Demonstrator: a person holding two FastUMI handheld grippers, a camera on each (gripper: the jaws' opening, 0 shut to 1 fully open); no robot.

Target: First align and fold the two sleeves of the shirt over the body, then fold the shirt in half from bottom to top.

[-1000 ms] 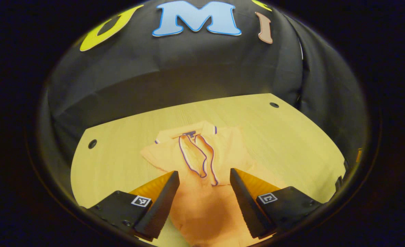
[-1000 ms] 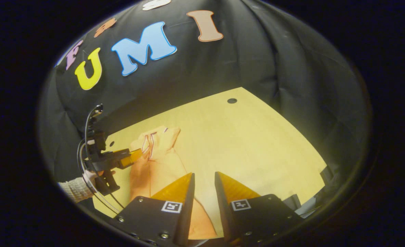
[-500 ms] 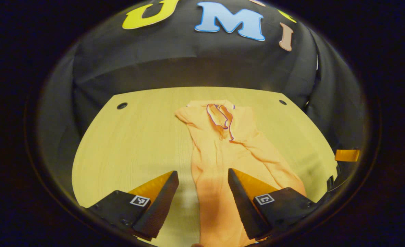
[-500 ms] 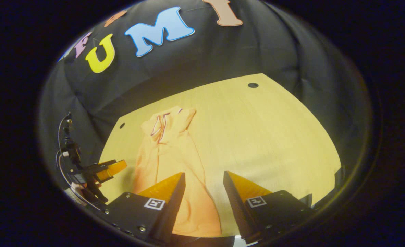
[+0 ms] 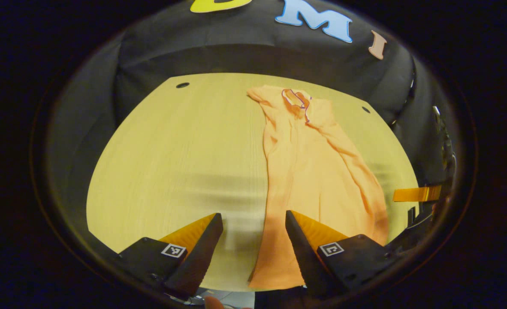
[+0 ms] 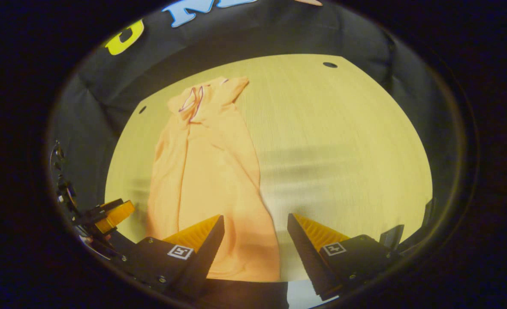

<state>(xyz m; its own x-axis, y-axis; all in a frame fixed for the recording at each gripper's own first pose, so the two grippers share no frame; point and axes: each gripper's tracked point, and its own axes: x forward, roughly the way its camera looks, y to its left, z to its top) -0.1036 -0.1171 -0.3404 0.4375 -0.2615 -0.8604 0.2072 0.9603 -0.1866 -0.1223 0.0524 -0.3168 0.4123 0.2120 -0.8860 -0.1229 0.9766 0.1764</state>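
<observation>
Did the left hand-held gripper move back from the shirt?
Yes. The left hand-held gripper pulled back toward the table's near edge: the shirt's collar now lies farther off, and the hem shows between its fingers.

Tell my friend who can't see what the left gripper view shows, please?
An orange shirt lies long and narrow on a light wooden table, sleeves folded over its body and collar at the far end. The left gripper hangs near the shirt's bottom hem, jaws open. The right gripper pokes in at the right.
</observation>
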